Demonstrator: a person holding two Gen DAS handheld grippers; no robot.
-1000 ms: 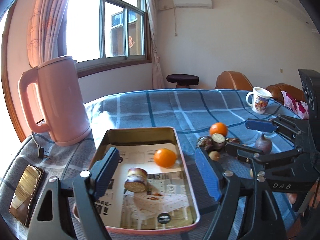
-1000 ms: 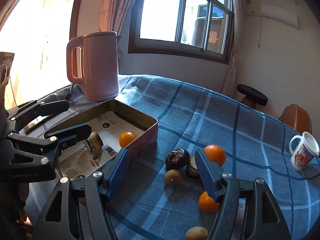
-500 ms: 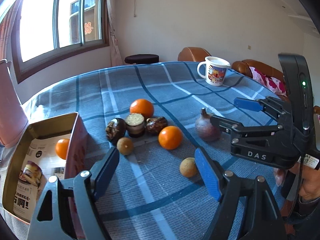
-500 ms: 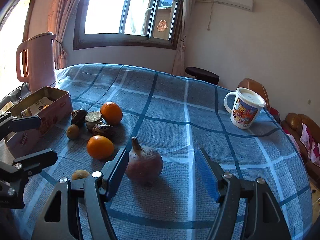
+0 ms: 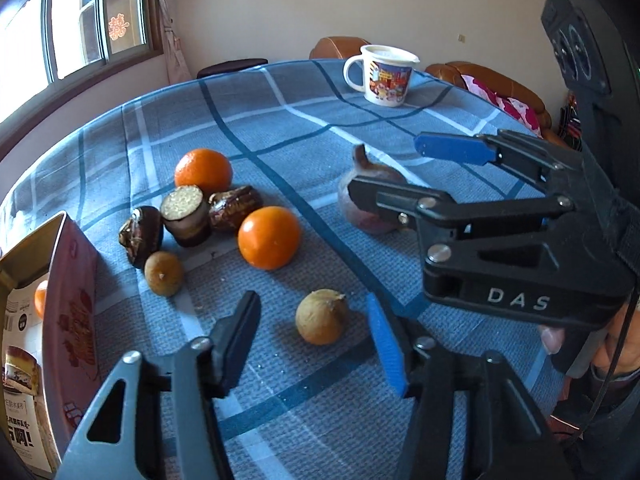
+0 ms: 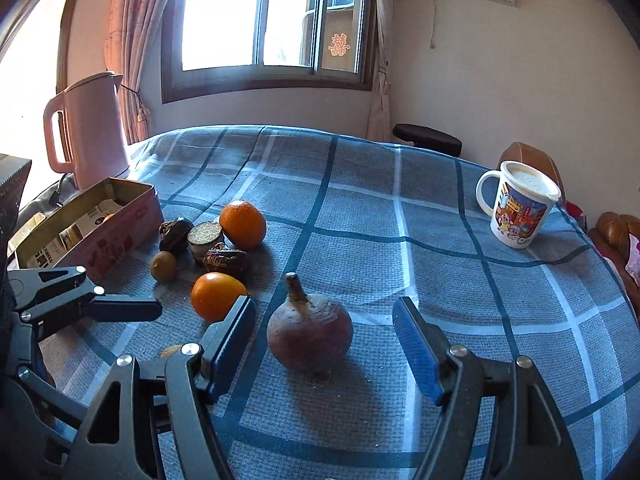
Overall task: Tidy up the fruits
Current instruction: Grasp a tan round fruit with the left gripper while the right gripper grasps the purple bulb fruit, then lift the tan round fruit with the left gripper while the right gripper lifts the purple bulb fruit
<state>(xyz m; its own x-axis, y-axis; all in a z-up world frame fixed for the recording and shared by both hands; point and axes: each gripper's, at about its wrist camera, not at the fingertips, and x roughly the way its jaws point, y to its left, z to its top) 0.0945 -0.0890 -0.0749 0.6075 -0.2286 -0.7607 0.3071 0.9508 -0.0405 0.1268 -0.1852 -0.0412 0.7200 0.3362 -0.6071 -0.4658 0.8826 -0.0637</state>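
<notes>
Checked tablecloth point(image 5: 304, 128), left gripper point(image 5: 316, 332) narrowed, untouching round brown fruit point(image 5: 322, 316), right gripper point(image 6: 324, 340) apart, half-hiding beet point(image 5: 370, 204).

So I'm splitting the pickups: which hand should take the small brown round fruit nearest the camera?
Left. The left tool already brackets that brown fruit, its jaws just closing, not touching yet. The right tool straddles the purple root.
</notes>
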